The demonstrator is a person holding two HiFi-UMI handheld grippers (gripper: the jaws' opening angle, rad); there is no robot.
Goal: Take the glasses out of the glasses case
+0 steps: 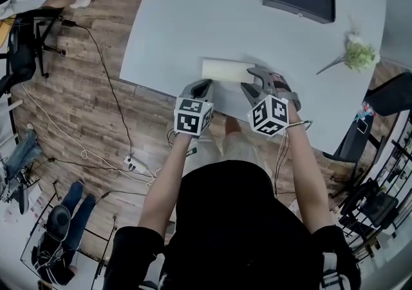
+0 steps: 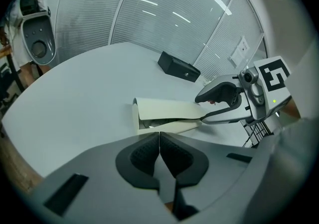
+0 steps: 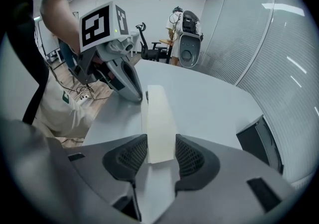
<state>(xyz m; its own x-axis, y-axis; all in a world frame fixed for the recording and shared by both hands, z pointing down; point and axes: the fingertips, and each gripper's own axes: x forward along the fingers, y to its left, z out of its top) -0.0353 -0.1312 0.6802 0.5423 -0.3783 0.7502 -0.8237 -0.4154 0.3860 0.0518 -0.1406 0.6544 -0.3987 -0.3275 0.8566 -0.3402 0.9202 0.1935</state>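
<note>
My right gripper (image 3: 161, 151) clasps 1 end of the cream glasses case (image 3: 158, 113) near the table (image 1: 193, 11) edge, while my left gripper (image 2: 159, 143) is pinched shut and empty; the case looks light, rigid and smooth.

Your head camera looks steeply down onto the table (image 1: 193, 18). The camera on the left gripper (image 1: 203, 84) sits close behind its jaws, facing across the table toward the glazed wall (image 2: 189, 19); the one on the right gripper (image 1: 253, 78) faces along the near edge. All three share the glasses case (image 1: 226, 69) at that edge.
</note>
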